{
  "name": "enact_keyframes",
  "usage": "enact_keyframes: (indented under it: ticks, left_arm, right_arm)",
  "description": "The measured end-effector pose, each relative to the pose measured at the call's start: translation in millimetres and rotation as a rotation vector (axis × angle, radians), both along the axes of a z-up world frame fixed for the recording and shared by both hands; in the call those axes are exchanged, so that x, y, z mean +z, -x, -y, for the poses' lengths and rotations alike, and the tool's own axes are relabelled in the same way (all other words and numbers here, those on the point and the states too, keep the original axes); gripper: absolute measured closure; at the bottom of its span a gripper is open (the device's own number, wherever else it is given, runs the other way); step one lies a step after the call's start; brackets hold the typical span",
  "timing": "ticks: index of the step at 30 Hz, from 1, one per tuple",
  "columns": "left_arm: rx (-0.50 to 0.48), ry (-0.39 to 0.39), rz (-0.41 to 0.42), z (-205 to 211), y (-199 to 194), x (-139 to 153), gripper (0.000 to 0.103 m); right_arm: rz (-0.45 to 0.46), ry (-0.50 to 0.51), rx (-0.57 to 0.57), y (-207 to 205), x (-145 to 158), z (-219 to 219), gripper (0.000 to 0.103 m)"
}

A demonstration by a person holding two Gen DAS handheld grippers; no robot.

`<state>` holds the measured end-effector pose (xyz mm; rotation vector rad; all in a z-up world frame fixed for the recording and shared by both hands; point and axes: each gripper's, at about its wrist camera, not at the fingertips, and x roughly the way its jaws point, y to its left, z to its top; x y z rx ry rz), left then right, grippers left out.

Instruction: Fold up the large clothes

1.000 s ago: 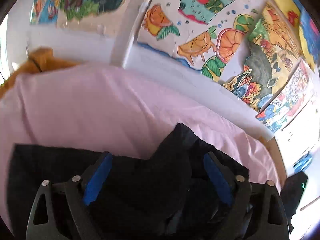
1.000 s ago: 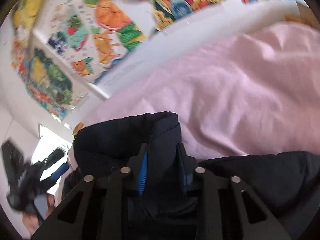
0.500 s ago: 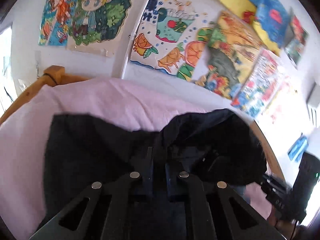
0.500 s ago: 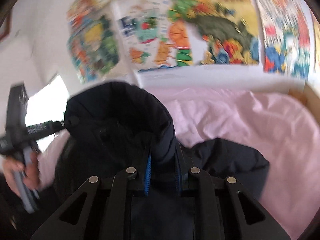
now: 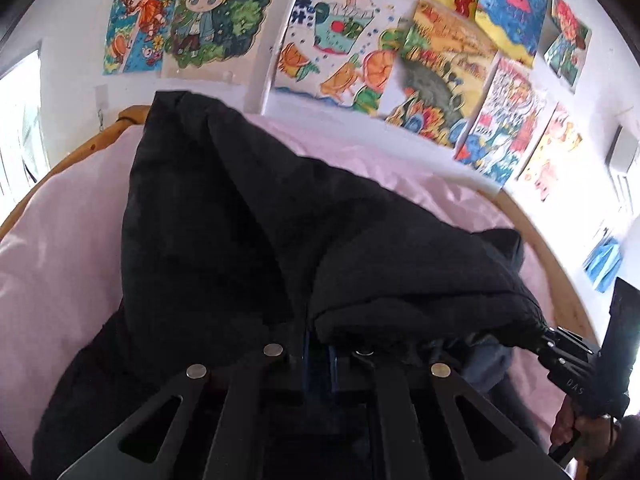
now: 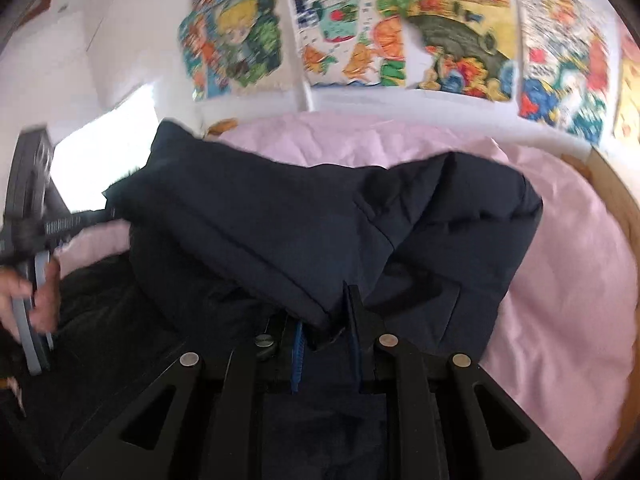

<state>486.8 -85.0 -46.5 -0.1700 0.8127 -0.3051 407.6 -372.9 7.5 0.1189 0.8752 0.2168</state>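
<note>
left wrist view. item: dark padded jacket (image 5: 248,248), black to navy, bulky, lifted in a ridge above the pink bedsheet (image 5: 60,264); one end rises toward the wall at upper left, the other drapes over to the right. left gripper (image 5: 318,354): jaws drawn close together, pinching a fold of the jacket between blue pads, mostly hidden under the cloth. right edge: the other gripper's black body (image 5: 580,364) reaching into the jacket's right end, with the person's hand (image 5: 568,424) on its handle. surround: curved wooden bed frame (image 5: 96,144) along the sheet's edge; white wall carrying children's paintings (image 5: 352,60), among them a blond cartoon figure and orange fruit shapes; a blue item (image 5: 602,266) at far right, too small to identify.

right wrist view, somewhat motion-blurred. item: the same jacket (image 6: 320,232), navy here, quilted seams visible, held up off the pink bedsheet (image 6: 572,288) and spanning from the left edge to mid-right. right gripper (image 6: 326,344): jaws nearly together, clamped on a thick hem of the jacket, one blue pad (image 6: 297,350) showing. left edge: the left gripper's black body (image 6: 36,216) meeting the jacket's far corner, the person's hand (image 6: 28,300) on its grey trigger. surround: wooden frame (image 6: 616,196) at right, paintings (image 6: 440,32) on the wall, bright window (image 6: 104,136) at left.
</note>
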Motion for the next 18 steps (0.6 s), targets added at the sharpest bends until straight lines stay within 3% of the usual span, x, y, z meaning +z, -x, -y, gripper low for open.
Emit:
enact_keyframes:
  ticks: [4, 8, 12, 15, 18]
  left_arm:
    - [0.011, 0.026, -0.064, -8, -20, -32, 0.096]
    - [-0.006, -0.01, -0.11, -8, -31, -54, 0.096]
    - [-0.009, -0.014, -0.11, -7, -29, -58, 0.096]
    - [-0.008, -0.007, -0.111, -9, -29, -57, 0.096]
    - [-0.007, -0.005, -0.116, -9, -28, -57, 0.096]
  right_arm:
    - [-0.009, -0.074, -0.08, 2, -40, 3, 0.084]
    - [0.012, -0.108, -0.103, 4, -46, 6, 0.084]
    - [0.062, -0.154, -0.12, 13, -33, 11, 0.084]
    - [0.198, -0.118, -0.144, 25, -1, 13, 0.084]
    - [0.278, -0.07, -0.121, 13, 24, 3, 0.084]
